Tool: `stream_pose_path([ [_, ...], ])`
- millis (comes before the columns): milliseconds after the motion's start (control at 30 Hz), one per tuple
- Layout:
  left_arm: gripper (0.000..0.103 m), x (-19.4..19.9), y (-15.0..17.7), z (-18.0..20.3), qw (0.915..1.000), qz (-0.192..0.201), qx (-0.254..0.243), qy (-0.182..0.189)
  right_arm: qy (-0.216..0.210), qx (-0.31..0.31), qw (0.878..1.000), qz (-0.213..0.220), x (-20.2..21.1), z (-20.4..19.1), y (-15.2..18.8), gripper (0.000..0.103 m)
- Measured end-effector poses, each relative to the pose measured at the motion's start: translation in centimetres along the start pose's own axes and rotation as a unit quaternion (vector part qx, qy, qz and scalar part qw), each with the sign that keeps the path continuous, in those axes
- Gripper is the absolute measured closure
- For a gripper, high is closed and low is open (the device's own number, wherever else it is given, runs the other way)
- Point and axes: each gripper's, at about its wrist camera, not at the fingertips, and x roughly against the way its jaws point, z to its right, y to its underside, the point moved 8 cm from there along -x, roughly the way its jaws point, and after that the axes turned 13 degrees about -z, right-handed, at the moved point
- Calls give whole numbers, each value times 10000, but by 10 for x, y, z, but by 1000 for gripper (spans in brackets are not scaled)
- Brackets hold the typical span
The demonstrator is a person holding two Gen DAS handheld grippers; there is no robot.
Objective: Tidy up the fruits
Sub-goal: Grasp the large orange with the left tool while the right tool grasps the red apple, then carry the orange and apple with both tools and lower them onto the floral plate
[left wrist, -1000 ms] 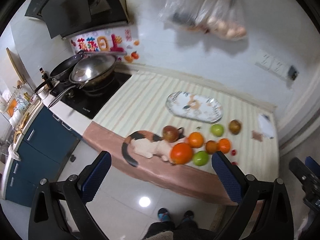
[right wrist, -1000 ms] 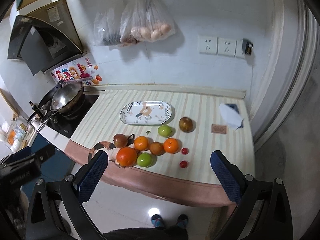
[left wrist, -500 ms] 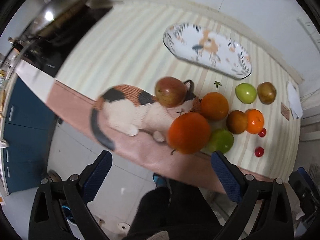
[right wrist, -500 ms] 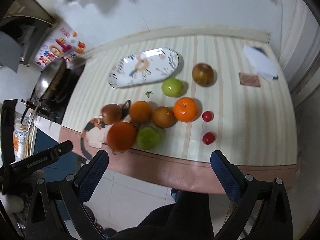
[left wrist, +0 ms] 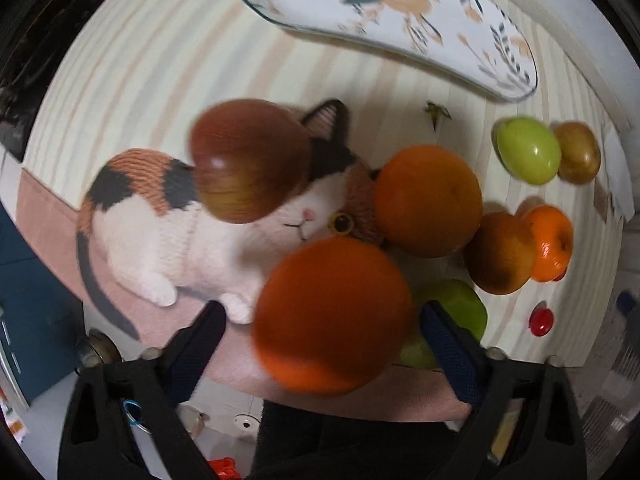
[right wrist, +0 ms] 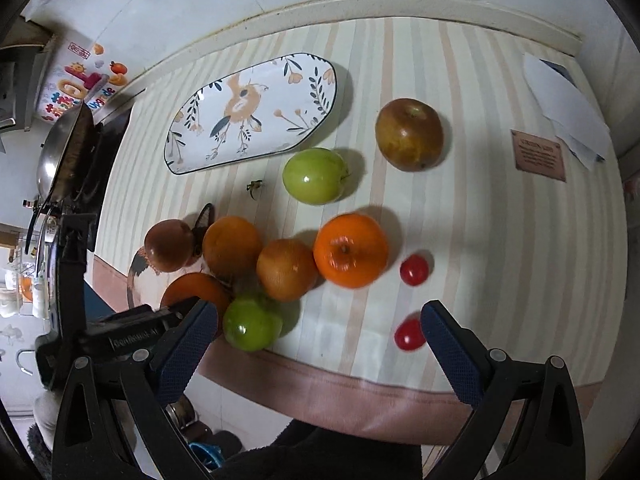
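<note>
left wrist view is putting your left gripper (left wrist: 320, 320) right over the big orange (left wrist: 334, 316), which is sitting between the two blue pads. the jaws have just been closing in on it, yet a gap is still showing on each side, so they are standing wide and not pressing the fruit. just beyond, the knitted cat (left wrist: 176, 236) is lying on its side near the front edge of the striped surface (left wrist: 160, 64), with a red-brown apple (left wrist: 250, 160) resting on it. another orange (left wrist: 428, 200) is touching the cat's head, and a green apple (left wrist: 460, 312) is peeking out beside the right pad. further off, the patterned plate (left wrist: 400, 20) is waiting empty.

right wrist view is showing your right gripper (right wrist: 318, 336) hovering near the front edge with jaws spread wide and nothing between the pads but bare surface. the green apple (right wrist: 252, 322) is sitting just beside the left pad and a cherry tomato (right wrist: 409, 334) just beside the right one. a second cherry tomato (right wrist: 414, 270) is lying a little further in. the bright orange fruit (right wrist: 351, 250) and a duller orange (right wrist: 286, 269) are touching each other beyond. another green apple (right wrist: 315, 176) and a brownish apple (right wrist: 409, 134) are sitting apart, nearer the plate (right wrist: 252, 112).
</note>
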Motion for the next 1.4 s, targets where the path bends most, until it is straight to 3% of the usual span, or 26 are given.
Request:
stream_pose_path([
  [167,19,3,2,-9,9984,336,383,239,-10,20,10000,-67,-4,1,-18,0],
  [300,19,0,7,-20,9972,406,620,121,25,-219,9997,130,6,19,-40,0],
  [500,18,-4,-4,-30,9966,485,664,64,490,-499,9965,466,5,55,-93,1],
  [700,19,-9,-21,-35,9963,457,721,85,573,-589,9965,179,-28,75,-136,12],
  [833,20,-9,-19,-40,9951,555,816,55,438,-588,9973,-75,-48,78,-143,36],
  [1167,21,7,-12,-26,9953,621,739,36,428,-181,9989,118,-43,59,-130,37],
  [1400,21,65,-7,-21,9922,985,617,449,81,118,9998,126,-26,20,-114,37],
])
